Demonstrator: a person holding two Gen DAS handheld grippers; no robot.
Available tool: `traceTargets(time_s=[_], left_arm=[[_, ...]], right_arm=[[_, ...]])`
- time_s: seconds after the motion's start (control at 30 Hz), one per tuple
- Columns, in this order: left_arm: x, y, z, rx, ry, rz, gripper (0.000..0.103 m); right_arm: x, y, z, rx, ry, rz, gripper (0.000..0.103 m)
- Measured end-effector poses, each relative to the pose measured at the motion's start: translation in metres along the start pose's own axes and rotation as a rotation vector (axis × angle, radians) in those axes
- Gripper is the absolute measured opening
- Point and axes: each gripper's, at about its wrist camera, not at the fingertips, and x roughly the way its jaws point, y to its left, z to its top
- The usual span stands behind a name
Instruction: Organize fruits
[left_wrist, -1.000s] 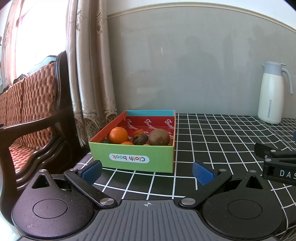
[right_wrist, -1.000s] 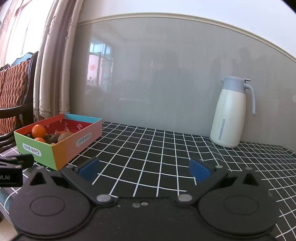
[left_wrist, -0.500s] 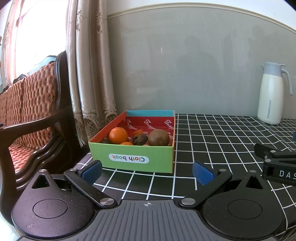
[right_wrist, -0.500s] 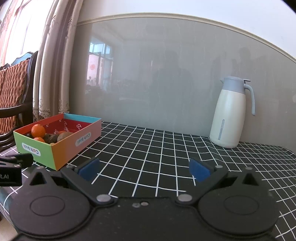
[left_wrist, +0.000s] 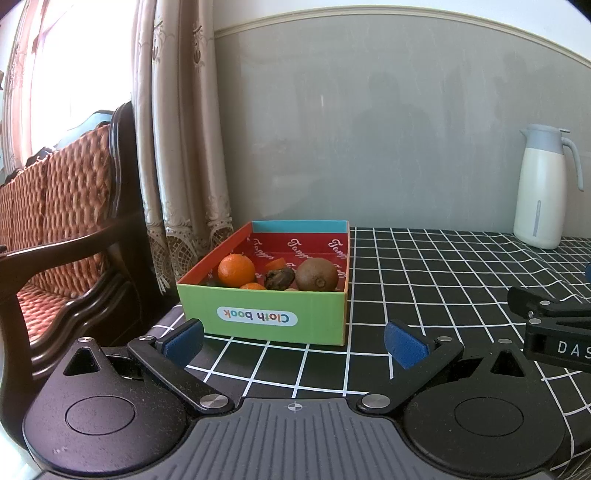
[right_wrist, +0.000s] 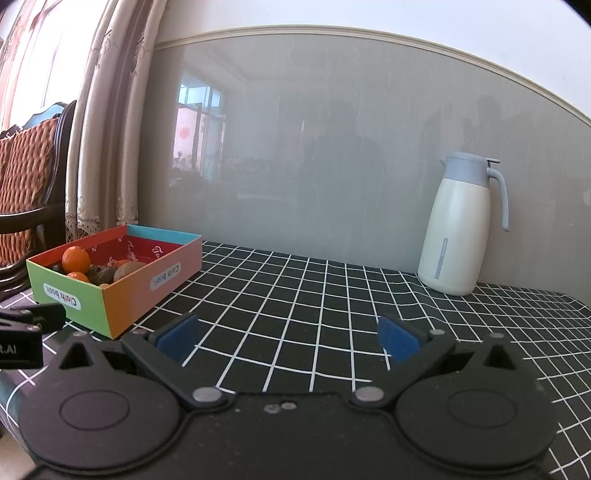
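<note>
Checked tablecloth (right_wrist: 295, 295) covers the table. White jug (right_wrist: 458, 229) stands upright on the tablecloth against the grey wall (right_wrist: 314, 147). Curtain (left_wrist: 177, 147) and wooden chair (left_wrist: 66, 221) are beyond the tablecloth's left edge

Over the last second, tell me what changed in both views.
Nothing visibly changed. Both grippers, left and right, stay open and empty; the box with its fruit and the jug sit where they were.
</note>
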Motion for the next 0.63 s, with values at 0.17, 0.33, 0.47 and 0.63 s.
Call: traceTargets(time_s=[0.17,0.33,0.47,0.63], left_arm=[[-0.0004,-0.002,0.001,0.007,-0.007,-0.012,0.103],[-0.0018,0.0006,0.0026,-0.005,-0.033,-0.012,0.103],[-0.0033,0.0055,0.0026,-0.024,-0.047,-0.021,0.103],[-0.0037,0.0061,0.0023,-0.034,-0.06,-0.043,0.103]], right_arm=[[0.0003,-0.0001,0.0,-0.001,0.0,-0.001,0.103],[0.0003,-0.0002,-0.0001,0.001,0.0,-0.001,0.103],[0.0003,-0.0001,0.0,0.0,0.0,-0.001,0.103],[0.0004,-0.0002,0.0,-0.001,0.0,0.0,0.103]])
